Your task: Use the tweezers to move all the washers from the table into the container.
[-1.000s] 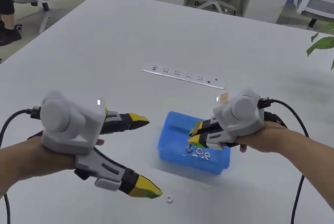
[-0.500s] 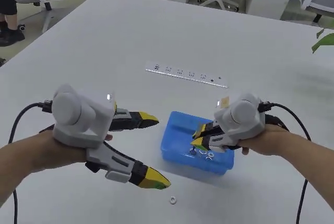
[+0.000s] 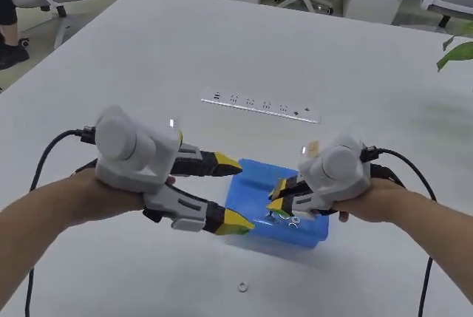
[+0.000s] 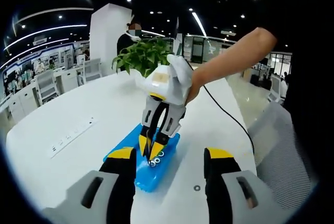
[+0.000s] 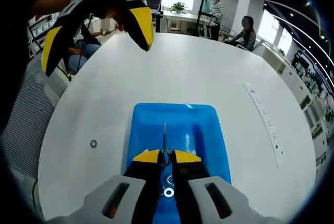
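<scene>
Here, the right tongs (image 3: 284, 197) are pressed shut on the tweezers (image 5: 165, 135). The thin prongs stick out forward from between the yellow tips. The tongs are held low over the blue container (image 3: 259, 180), and the prongs are aimed down at its floor. Whether anything is pinched at the tweezer tip cannot be told. Several washers (image 5: 168, 191) are seen lying on the container floor directly under these tongs, near the wall closest to the person.

The left tongs (image 3: 233, 191) are spread wide and nothing is held between them. They are pointed at the right tongs, with the far jaw reaching over the container's left edge and the near jaw just beside its near corner. In the left gripper view the right tongs and the container are framed between the two open jaws.

One washer (image 3: 242, 286) is left on the white table (image 3: 185, 51), outside the container. It lies apart from the left tongs' near jaw, on the person's side of it, and in the right gripper view it lies to the left of the right tongs.

A white power strip (image 3: 259, 106) is laid flat on the table well beyond both tongs.
</scene>
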Available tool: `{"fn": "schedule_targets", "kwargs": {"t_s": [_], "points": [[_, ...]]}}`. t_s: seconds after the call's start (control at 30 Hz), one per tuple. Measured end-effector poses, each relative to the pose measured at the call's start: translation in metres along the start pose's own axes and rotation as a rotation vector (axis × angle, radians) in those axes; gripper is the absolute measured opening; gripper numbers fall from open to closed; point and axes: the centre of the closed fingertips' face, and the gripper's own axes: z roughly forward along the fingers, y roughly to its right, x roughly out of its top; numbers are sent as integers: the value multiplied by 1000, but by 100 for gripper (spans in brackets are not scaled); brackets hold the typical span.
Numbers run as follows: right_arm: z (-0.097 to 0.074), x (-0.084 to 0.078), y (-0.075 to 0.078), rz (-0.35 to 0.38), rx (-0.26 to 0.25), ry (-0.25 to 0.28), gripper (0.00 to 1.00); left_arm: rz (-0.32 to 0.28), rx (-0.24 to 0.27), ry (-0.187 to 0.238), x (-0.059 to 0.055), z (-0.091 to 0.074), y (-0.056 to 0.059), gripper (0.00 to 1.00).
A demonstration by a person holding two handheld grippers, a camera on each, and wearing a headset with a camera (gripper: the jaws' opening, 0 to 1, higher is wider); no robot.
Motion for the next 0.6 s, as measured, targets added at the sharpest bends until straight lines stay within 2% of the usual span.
{"fn": "schedule_targets", "kwargs": {"t_s": [0.23, 0.37, 0.6], "points": [[1, 1, -1, -15, 7, -2, 8, 36, -2, -7, 5, 9, -15, 43], [1, 1, -1, -21, 8, -1, 8, 55, -11, -11, 8, 16, -19, 35], [0, 1, -2, -30, 10, -1, 8, 91, -42, -31, 5, 28, -22, 26]]}}
